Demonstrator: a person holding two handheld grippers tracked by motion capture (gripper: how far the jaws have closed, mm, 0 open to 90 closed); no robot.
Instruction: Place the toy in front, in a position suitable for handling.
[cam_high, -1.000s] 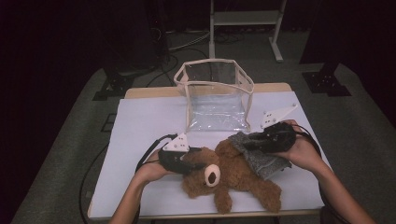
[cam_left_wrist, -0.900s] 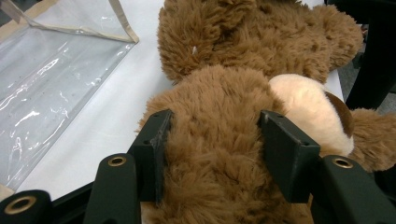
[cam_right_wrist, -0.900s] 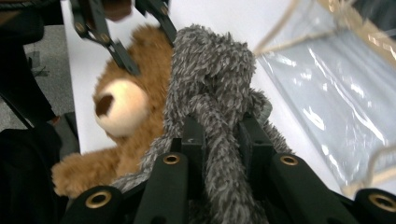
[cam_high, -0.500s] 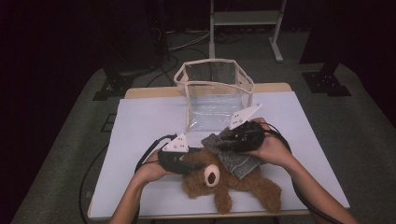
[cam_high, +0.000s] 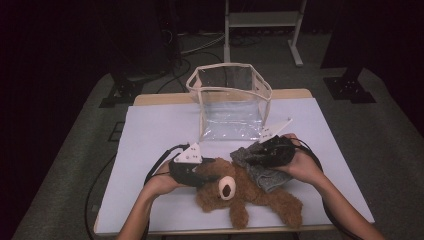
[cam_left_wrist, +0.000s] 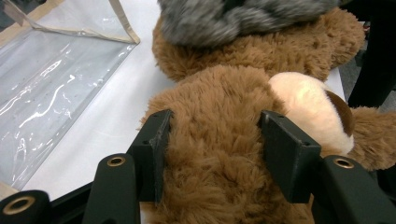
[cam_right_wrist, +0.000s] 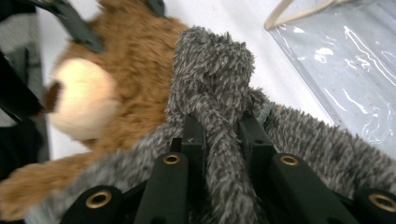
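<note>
A brown teddy bear (cam_high: 235, 192) lies on its back near the front of the white table (cam_high: 150, 135). My left gripper (cam_high: 202, 172) is shut on the bear's head (cam_left_wrist: 215, 121), its jaws pressed into the fur on both sides. A grey fuzzy cloth (cam_high: 262, 172) lies over the bear's body. My right gripper (cam_high: 252, 155) is shut on a fold of this grey cloth (cam_right_wrist: 212, 93), held just above the bear's chest. The bear's cream muzzle (cam_right_wrist: 79, 100) shows to the left in the right gripper view.
A clear plastic bag (cam_high: 232, 102) with cream trim stands open-topped at the back middle of the table, its clear wall (cam_left_wrist: 51, 88) close to the bear. Black cables trail off the table's left front. Bare white surface lies on the table's left side.
My right gripper has carried the grey cloth leftward and down, from the table's right side to over the bear's chest. The left gripper has stayed on the bear's head.
</note>
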